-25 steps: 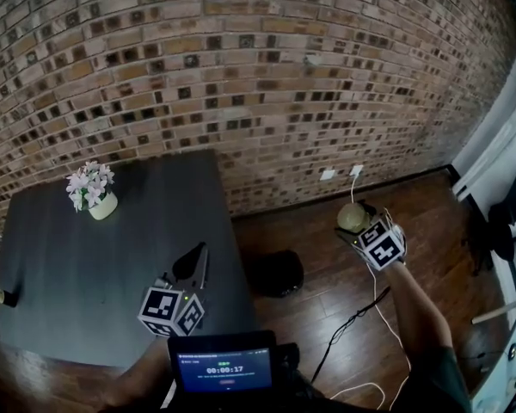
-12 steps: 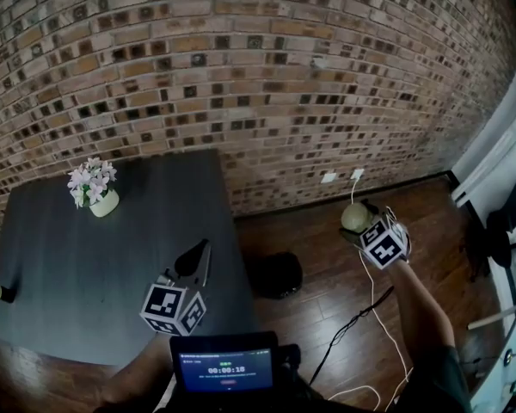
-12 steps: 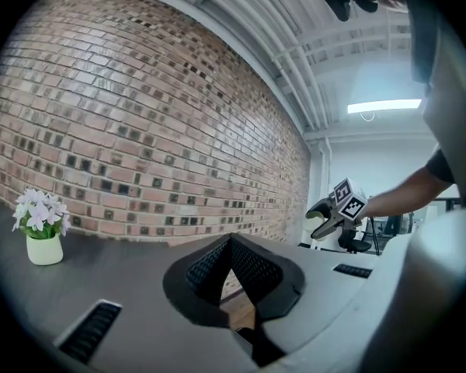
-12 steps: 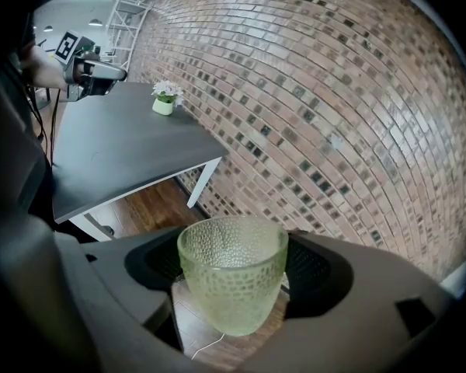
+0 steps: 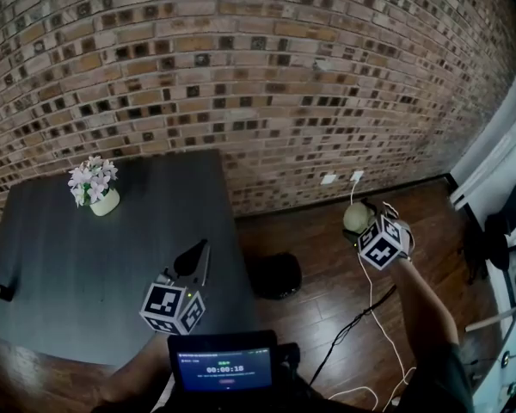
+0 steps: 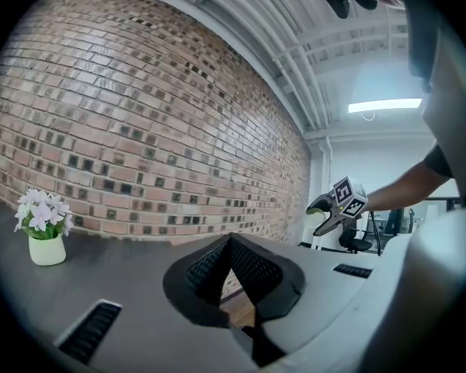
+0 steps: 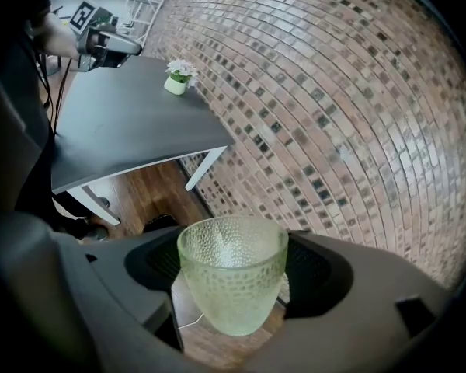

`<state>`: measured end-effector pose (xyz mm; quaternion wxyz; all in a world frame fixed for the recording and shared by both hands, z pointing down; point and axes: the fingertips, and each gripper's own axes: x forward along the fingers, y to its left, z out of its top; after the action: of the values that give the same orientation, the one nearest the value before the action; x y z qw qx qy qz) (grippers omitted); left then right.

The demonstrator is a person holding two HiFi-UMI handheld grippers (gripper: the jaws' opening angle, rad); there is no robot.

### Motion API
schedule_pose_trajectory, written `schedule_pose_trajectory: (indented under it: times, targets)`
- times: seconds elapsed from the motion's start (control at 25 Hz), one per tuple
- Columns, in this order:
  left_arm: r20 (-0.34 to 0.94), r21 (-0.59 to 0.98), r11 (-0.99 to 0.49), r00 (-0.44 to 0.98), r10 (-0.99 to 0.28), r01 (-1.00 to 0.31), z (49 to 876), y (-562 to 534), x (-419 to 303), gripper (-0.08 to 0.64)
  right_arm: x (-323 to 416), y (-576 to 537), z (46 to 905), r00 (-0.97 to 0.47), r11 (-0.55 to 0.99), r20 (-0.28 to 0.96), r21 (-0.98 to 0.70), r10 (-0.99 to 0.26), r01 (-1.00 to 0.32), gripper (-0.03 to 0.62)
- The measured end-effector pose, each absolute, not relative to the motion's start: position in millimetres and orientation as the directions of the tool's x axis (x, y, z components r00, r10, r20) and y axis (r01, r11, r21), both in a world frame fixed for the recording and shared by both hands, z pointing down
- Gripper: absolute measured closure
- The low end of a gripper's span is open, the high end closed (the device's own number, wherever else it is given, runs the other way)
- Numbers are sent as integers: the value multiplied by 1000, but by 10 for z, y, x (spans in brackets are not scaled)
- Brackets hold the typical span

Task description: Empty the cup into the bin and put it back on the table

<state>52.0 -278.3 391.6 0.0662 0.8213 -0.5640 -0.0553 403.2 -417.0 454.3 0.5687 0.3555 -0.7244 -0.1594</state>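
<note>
A: What is threatening to go wrong here?

B: The right claw [image 5: 359, 223] is gripping the cup [image 7: 232, 282] by its sides, jaws spread wide around it. The cup is hanging over the wooden floor [image 5: 327, 269] off to the right of the bin [image 5: 275, 275], not above it. If it is tipped there, whatever is inside is probably landing on the boards beside the bin. The glass is also looking slick, so a loose squeeze during the tilt is risking a drop.

A: And the other claw?

B: The left claw [image 5: 195, 260] is sitting closed on nothing, left of the bin, over the near edge of the desk [image 5: 77, 265]. It is not helping.

A: How is the cup looking?

B: It is showing as pale green, see-through glass with a pebbled wall, narrowing toward the base. Its mouth is facing up in the right gripper view. Nothing is clearly showing inside, though the glare is making that hard to judge.
</note>
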Motion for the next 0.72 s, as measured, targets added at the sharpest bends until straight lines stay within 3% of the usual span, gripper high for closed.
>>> schedule_pose_trajectory:
  times: [0.72]
  targets:
    - [-18,206,-303,306,-952,-930,3968,-2744,267,568,3939,-4195,4502,-27,702,710,689,-703,-178,199]
